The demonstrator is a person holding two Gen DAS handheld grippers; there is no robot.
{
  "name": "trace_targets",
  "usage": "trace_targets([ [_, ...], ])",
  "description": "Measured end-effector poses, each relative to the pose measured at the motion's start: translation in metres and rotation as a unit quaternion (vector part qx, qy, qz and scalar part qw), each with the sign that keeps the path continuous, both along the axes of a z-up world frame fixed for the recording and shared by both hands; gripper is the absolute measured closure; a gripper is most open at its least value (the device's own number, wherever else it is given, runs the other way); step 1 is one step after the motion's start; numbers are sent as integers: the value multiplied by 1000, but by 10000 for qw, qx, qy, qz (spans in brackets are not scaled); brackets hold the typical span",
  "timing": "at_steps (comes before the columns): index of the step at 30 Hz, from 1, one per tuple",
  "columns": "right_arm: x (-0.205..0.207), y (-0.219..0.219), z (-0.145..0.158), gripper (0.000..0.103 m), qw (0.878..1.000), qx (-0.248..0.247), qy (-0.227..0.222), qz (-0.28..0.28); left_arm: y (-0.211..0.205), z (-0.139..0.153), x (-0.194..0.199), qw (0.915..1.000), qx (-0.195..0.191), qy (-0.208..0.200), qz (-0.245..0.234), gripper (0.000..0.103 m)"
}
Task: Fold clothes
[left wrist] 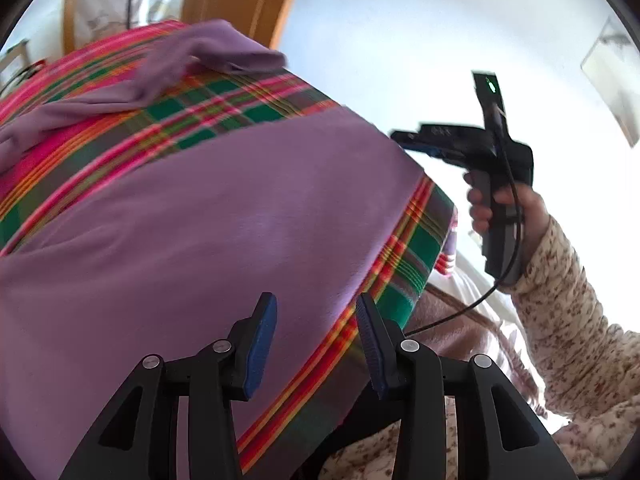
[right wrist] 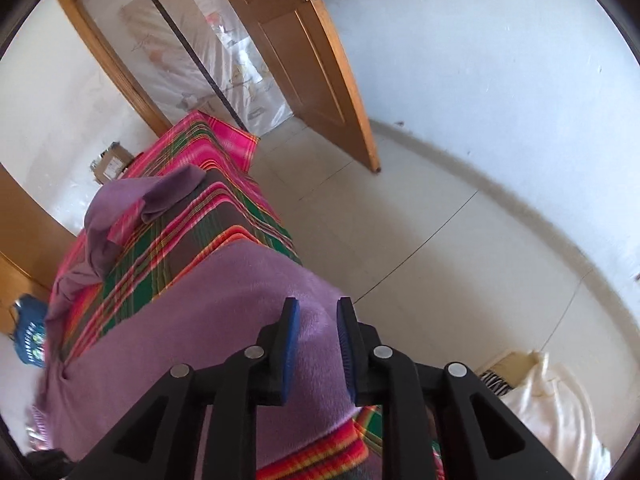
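Purple garment (left wrist: 208, 232) spread flat on the plaid sheet (left wrist: 208, 108), sleeve (left wrist: 192, 56) bunched at its far side | left gripper (left wrist: 316, 344) released above garment's near edge, nothing between | right gripper (right wrist: 318, 344) released over garment's corner, pads clear of cloth

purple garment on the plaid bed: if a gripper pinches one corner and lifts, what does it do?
Probably floppy: the purple garment drapes over the plaid bedcover and its far part lies crumpled. Its fuzzy, fleece-like surface suggests the pads would hold it without much slip. Likely light, so a corner lift may drag the rest along the cover.
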State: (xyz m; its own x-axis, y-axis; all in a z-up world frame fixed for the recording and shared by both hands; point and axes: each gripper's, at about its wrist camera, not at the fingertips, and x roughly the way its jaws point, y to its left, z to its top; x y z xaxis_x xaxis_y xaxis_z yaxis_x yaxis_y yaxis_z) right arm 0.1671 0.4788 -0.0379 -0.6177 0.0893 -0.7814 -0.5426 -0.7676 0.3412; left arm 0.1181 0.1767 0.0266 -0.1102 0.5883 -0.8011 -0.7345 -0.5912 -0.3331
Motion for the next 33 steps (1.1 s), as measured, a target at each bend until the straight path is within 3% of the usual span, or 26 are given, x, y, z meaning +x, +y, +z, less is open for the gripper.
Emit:
trace_targets([
  [8,13,-60,31,76,9948,739,214,664,-66,18,-6,9950,206,198,958,60],
  [13,2,-102,27,74,9872,985,132,1246,-104,6,-8,9886,83,97,1501,60],
  [18,5,-129,17,73,9815,1347,-29,1357,-145,-11,-5,9792,-144,-59,2023,60],
  [23,4,-145,24,73,9683,1981,-255,1502,-194,-12,-4,9639,-78,-103,2660,60],
  [28,-15,-170,51,73,9609,2004,71,1910,-250,0,-3,9394,160,-31,3425,60],
  [33,-45,-220,80,73,9434,1786,447,2758,-299,11,1,9124,262,71,4084,60],
])
